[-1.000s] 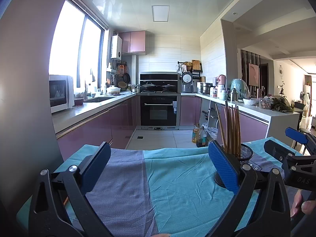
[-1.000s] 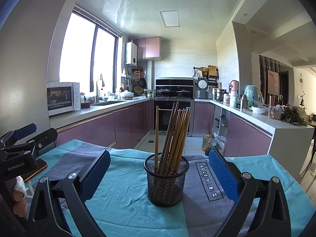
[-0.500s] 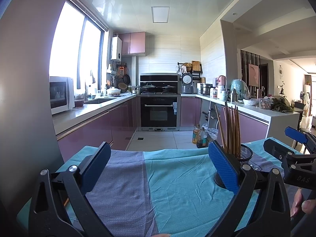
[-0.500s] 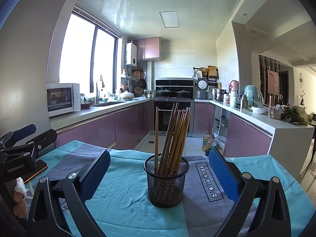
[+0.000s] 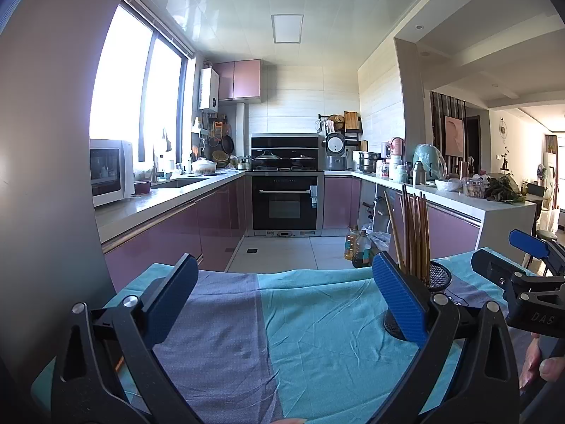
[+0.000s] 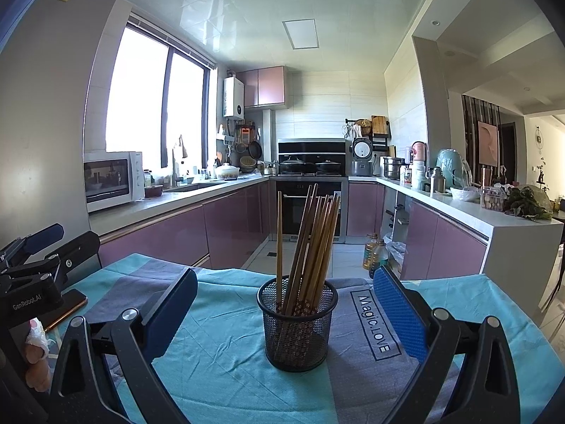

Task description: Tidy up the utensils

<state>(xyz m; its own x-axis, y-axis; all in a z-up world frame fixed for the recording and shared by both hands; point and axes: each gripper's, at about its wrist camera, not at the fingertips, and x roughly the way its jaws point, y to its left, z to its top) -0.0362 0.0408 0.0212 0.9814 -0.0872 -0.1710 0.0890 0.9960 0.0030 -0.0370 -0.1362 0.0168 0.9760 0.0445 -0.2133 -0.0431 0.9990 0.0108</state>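
Observation:
A black mesh cup (image 6: 297,325) stands upright on the teal and grey cloth (image 6: 219,353), holding several brown wooden chopsticks (image 6: 312,240). My right gripper (image 6: 282,314) is open and empty, its blue pads on either side of the cup and a little nearer to me than it. My left gripper (image 5: 282,300) is open and empty over the cloth (image 5: 317,332). In the left wrist view the cup (image 5: 438,277) and chopsticks (image 5: 413,233) stand behind the right finger. The right gripper also shows at the right edge there (image 5: 522,265).
A phone (image 6: 67,305) lies on the cloth at the left, under the left gripper's body (image 6: 35,275). Beyond the table's far edge is a kitchen floor with oil bottles (image 6: 376,252), purple cabinets (image 6: 197,233), an oven (image 5: 284,205) and a white counter (image 6: 494,222) at right.
Both views have shifted very slightly; the cup sits a touch lower in the right wrist view. Both grippers stay open and nothing was taken hold of.

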